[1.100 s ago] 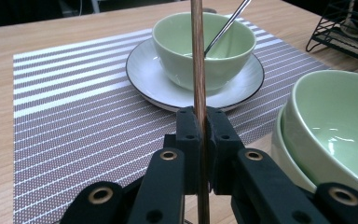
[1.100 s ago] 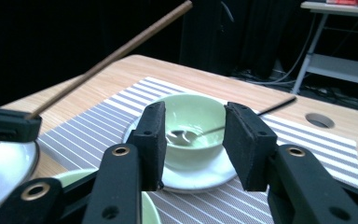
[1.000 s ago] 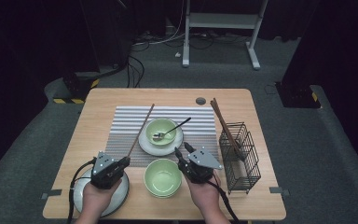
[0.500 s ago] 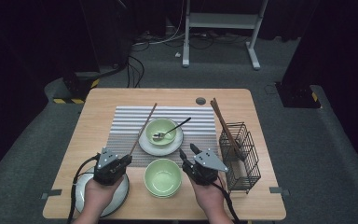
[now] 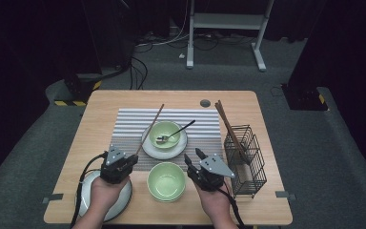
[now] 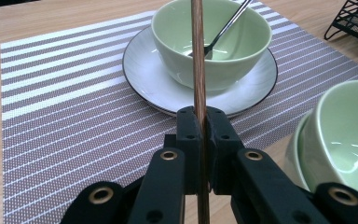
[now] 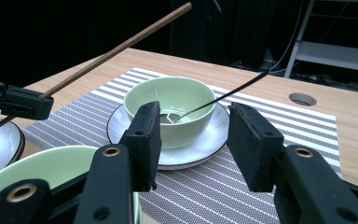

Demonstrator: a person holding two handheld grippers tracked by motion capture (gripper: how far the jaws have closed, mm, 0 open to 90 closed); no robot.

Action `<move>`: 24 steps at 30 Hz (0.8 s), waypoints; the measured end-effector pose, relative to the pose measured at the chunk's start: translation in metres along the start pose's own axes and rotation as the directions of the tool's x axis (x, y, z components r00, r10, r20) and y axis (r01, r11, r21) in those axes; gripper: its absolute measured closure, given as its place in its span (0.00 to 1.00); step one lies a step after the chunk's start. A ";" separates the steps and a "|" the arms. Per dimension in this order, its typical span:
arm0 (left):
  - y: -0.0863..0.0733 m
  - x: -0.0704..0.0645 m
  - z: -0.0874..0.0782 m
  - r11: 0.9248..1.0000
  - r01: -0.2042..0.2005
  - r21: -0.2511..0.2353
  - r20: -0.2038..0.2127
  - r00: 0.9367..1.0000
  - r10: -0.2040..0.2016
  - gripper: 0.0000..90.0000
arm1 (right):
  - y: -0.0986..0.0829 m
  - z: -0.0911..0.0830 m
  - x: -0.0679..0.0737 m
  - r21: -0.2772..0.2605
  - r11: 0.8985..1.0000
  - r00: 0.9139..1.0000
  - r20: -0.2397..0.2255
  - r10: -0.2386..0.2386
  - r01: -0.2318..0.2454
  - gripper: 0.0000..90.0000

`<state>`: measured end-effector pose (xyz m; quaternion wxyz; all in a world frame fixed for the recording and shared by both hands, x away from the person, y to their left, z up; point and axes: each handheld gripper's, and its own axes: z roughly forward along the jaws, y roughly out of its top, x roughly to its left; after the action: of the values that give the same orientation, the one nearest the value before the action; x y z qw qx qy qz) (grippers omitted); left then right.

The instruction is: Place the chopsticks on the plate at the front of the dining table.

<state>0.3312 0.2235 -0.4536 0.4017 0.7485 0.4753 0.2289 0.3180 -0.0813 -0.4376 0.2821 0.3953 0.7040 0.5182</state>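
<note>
Both grippers have edged rightward: left gripper (image 6: 200, 126) clamps a chopstick (image 5: 150, 128) slanting over the placemat (image 5: 128, 124); right gripper (image 7: 193, 140) gapes empty. Steady grip should prevent slipping.

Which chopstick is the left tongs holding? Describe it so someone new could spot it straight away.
Start at the striped placemat in the middle of the wooden table. Over its left half a single brown chopstick slants up, pinched at its near end by the left tongs. The other chopsticks lean in the black wire basket on the right.
</note>
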 end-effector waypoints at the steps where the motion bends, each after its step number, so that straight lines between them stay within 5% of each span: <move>1: 0.000 0.001 0.002 1.000 0.002 0.005 0.000 1.000 -0.002 0.95 | 0.000 0.000 -0.001 0.003 1.000 1.000 -0.001 0.011 -0.011 0.60; 24: 0.011 0.018 0.029 0.997 0.032 0.074 -0.056 0.998 -0.028 0.95 | -0.001 0.002 0.002 -0.005 1.000 1.000 -0.012 0.024 -0.024 0.60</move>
<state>0.3665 0.2259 -0.4617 0.3636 0.7491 0.5058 0.2254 0.3182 -0.0791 -0.4386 0.2725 0.3999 0.6996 0.5257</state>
